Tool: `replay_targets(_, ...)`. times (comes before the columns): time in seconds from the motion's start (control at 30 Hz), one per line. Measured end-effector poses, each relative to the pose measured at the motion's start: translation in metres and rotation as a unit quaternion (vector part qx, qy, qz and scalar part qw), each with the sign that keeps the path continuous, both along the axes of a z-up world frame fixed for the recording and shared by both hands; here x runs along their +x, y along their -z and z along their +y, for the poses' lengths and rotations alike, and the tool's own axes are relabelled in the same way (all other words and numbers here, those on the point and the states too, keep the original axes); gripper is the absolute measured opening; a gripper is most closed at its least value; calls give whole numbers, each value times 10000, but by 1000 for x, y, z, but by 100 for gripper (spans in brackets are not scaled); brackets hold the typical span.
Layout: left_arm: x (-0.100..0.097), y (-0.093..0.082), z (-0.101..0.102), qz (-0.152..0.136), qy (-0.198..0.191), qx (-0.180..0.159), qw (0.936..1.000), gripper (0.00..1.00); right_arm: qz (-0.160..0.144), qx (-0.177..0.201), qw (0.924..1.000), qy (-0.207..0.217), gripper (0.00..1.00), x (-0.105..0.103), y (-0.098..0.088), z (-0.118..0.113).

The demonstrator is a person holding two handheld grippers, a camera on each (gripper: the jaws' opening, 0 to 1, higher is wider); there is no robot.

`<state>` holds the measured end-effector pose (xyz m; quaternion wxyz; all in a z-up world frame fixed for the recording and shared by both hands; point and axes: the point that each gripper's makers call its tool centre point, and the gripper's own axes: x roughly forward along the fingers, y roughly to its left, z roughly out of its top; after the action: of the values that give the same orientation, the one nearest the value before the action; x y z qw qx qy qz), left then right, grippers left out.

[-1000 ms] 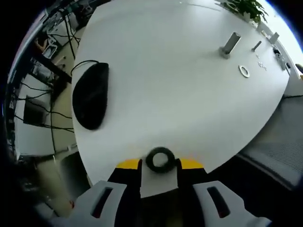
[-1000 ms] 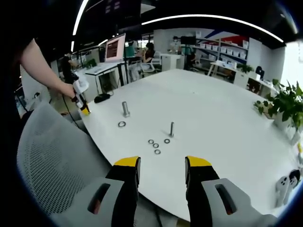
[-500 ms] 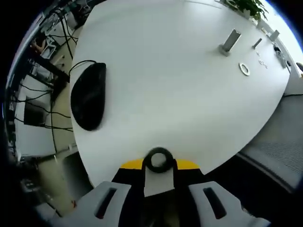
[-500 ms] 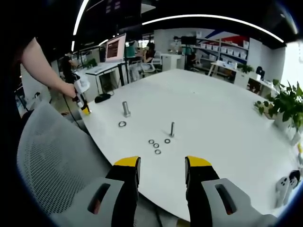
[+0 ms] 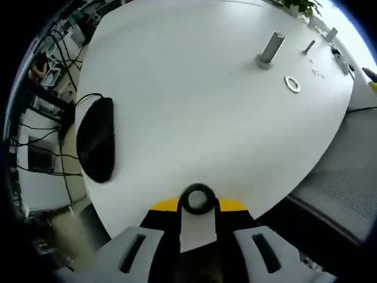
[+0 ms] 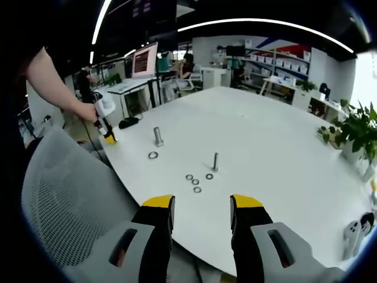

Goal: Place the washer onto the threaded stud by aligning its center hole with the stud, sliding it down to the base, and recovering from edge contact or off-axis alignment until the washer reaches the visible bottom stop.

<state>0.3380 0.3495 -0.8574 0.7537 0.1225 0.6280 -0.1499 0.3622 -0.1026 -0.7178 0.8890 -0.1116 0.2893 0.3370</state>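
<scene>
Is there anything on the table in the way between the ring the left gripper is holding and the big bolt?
Nothing visible. The black washer sits between closed jaws at the table edge; bare white table stretches to the stud. The mouse lies off to the side.

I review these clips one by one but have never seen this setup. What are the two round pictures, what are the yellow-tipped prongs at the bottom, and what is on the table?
There is no robot: a person holds a two-jaw gripper in each hand, each with a fisheye camera looking along its jaws. In the left gripper view, the left gripper is shut on a dark washer at the edge of a white table, with a black mouse nearby. In the right gripper view, the right gripper is open and empty, facing the table. On it stand a thick stud and a thin stud, with loose washers beside them.
</scene>
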Motion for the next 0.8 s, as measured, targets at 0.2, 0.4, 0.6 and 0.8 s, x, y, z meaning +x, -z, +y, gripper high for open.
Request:
replay_targets(0.2, 25, -14, -27, -268, 574, -17, 9980, 19, -16, 1, 10000, 10, 40, 0, -1, 0)
replay_targets(0.4, 56, -39, -62, -655, 887, -235, 9936, 19, -29, 23, 10000, 25, 40, 1, -1, -1)
replay_targets(0.6, 86, -64, -95, -1023, 1218, -374, 9866, 19, -53, 55, 10000, 61, 40, 2, -2, -1)
replay_targets(0.8, 107, -81, -125, -1205, 1512, -482, 9799, 19, -76, 75, 9999, 65, 40, 2, -4, -1)
